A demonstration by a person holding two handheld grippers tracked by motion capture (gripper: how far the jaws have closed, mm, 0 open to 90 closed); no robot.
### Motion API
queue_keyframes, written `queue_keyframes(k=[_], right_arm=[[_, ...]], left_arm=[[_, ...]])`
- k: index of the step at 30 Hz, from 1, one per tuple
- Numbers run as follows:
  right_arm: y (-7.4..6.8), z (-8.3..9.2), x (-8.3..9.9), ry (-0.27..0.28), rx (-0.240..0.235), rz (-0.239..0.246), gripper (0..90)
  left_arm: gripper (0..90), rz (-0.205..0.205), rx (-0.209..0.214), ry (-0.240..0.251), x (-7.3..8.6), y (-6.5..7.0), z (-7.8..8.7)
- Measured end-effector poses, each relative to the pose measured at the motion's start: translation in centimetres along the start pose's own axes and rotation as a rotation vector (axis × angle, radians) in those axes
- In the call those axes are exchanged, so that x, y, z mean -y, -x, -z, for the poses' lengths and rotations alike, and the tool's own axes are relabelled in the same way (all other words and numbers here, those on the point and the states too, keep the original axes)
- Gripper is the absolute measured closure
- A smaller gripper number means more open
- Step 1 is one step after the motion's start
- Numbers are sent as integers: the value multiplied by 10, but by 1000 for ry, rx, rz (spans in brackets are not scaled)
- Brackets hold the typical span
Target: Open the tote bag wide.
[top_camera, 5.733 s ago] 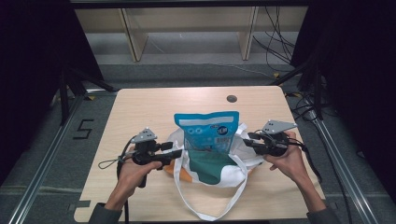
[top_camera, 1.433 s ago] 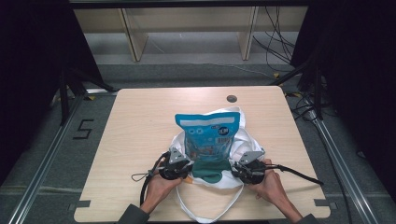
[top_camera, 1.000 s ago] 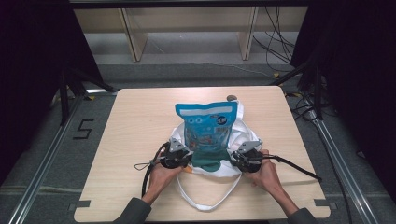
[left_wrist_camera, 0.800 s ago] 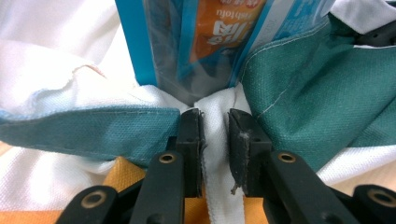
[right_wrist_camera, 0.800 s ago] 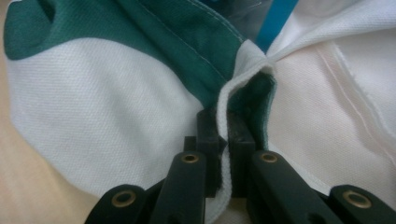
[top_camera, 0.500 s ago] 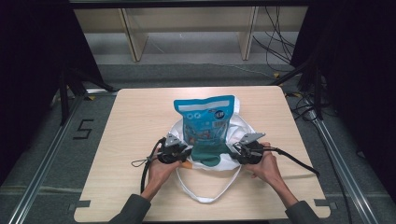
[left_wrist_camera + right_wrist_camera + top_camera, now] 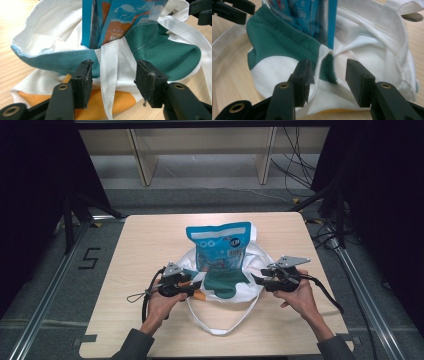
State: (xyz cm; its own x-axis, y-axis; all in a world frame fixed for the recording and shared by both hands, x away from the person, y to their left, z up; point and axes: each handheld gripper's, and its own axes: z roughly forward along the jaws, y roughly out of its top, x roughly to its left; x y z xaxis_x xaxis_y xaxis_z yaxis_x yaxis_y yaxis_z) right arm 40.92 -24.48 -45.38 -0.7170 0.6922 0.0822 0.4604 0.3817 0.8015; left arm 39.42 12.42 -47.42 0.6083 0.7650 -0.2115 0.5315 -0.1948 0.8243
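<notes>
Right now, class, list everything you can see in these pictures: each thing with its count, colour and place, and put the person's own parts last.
Table: one, light wood, centre of the high view.
Tote bag: one, white with green and orange patches, lying on the table's near half, its handle loop toward the person.
Snack pouch: one, blue, sticking out of the bag's mouth.
Shelf unit: one, pale wood, on the floor beyond the table.
Left gripper: one, black, jaws open at the bag's left edge, a white strap between them.
Right gripper: one, black, jaws open at the bag's right edge.
Hands: two, one on each gripper.
</notes>
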Motion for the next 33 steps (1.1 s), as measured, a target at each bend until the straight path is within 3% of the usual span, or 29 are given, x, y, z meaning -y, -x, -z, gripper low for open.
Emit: queue_keyframes(k=[2,7,8,11,13,14,15,16,18,19,20,21,23,25,26,30,31,33], right_arm=[[1,2,1,5,12,-18,534],[2,4,2,12,32,-2,502],[1,5,2,5,32,-7,500],[1,6,3,14,33,0,485],[0,7,4,8,34,-4,477],[1,7,4,2,25,7,472],[2,7,5,4,23,27,468],[-1,7,6,6,34,-11,466],[1,10,6,-4,38,2,463],[2,10,6,3,40,13,462],[3,12,5,10,41,22,460],[1,13,6,10,47,-6,458],[4,17,6,12,39,19,454],[1,21,9,10,54,-14,449],[4,22,9,7,60,12,441],[-2,27,11,23,61,-14,439],[1,28,11,24,54,16,437],[0,31,12,23,69,2,429]], left_arm=[[432,0,-4,-1,0,-1,3],[376,10,-3,-12,0,-4,9],[367,-5,-3,-23,1,-6,11],[349,18,-5,-13,3,-5,14],[336,2,1,-25,5,-5,18],[333,19,7,-8,6,-4,18],[328,8,2,-14,6,-4,20],[324,17,-4,-2,7,-3,21],[315,-4,-15,-30,8,-3,25],[314,15,-13,-12,9,-1,25],[313,-8,-10,-25,9,-2,27],[311,12,-9,-6,10,0,28],[306,-4,-7,-4,11,0,31],[304,4,-6,-6,12,1,34],[300,-3,-11,-4,13,1,35],[293,17,-14,-5,19,3,42],[290,4,-13,-2,21,3,43],[285,12,-19,-9,23,3,46]])
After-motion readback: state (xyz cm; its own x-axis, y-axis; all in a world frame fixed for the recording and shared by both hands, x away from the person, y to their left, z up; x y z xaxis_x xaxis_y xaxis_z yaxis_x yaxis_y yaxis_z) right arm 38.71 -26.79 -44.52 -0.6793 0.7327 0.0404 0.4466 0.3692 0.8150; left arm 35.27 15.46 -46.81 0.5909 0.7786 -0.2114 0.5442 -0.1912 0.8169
